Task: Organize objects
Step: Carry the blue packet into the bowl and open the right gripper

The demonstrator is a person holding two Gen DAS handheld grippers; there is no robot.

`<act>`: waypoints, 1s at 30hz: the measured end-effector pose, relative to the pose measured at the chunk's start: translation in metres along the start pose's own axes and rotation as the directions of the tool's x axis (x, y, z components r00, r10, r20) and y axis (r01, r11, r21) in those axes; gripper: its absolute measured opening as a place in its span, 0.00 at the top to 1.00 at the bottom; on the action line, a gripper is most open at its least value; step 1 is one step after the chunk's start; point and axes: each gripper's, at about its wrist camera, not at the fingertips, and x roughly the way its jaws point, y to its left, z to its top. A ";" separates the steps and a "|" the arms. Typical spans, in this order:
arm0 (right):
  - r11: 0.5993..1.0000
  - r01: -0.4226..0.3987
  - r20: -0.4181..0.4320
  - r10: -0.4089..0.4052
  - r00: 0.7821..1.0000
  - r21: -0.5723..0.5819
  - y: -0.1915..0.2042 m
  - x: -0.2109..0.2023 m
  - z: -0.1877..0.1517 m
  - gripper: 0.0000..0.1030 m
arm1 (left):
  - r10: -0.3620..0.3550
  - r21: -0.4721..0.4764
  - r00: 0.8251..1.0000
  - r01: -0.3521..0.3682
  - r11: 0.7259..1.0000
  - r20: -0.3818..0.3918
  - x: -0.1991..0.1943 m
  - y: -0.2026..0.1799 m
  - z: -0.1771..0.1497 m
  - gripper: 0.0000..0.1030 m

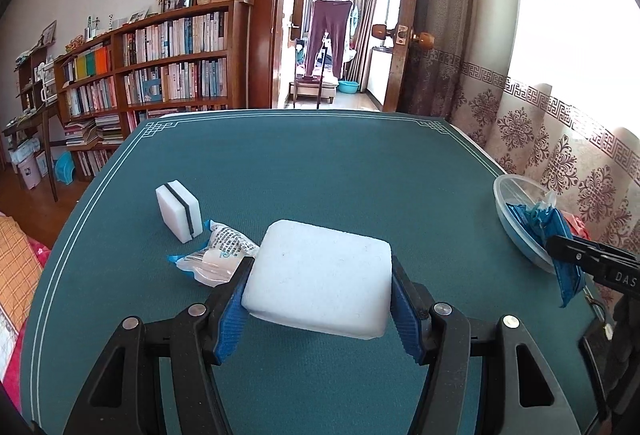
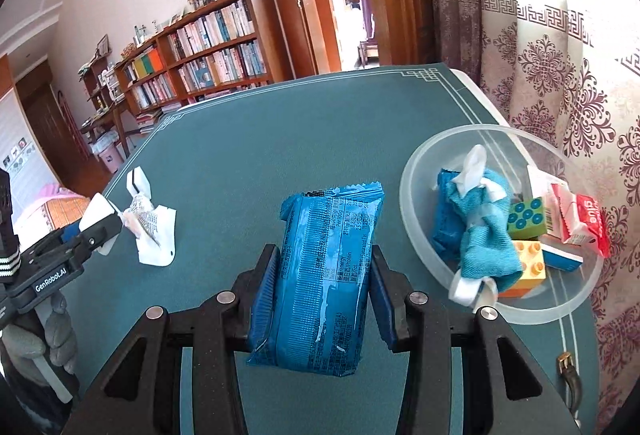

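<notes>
Sponge (image 1: 318, 277), white and soft-edged, sitting clamped in left jaws; right jaws clamping crinkly blue packet (image 2: 320, 275); pouch (image 2: 580, 221) reading "glue"

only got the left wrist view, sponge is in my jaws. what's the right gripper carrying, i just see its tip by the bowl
Observer: The right gripper is shut on a blue snack packet, held upright between its pads.
Operator: whats already in the bowl, cant see past the rim
Observer: The clear bowl holds a blue cloth bundle, a green block, an orange block and a red and white glue pack.
Operator: any room left in it
Observer: Yes, its far left part shows bare bottom.
</notes>
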 end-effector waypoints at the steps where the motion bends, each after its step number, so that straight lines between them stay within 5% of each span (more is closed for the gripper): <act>1: 1.000 0.007 0.009 -0.007 1.000 0.011 -0.007 -0.003 0.002 0.57 | -0.003 0.005 1.000 0.003 1.000 -0.001 0.000 -0.003 0.000 0.36; 11: 0.988 0.109 0.091 -0.119 0.989 0.111 -0.075 -0.019 0.033 0.57 | -0.037 0.059 0.999 0.038 0.998 -0.019 0.006 -0.039 0.002 0.36; 30: 0.962 0.219 0.027 -0.227 0.974 0.160 -0.135 0.028 0.053 0.56 | -0.061 0.113 0.997 0.067 0.991 -0.051 0.015 -0.069 0.000 0.36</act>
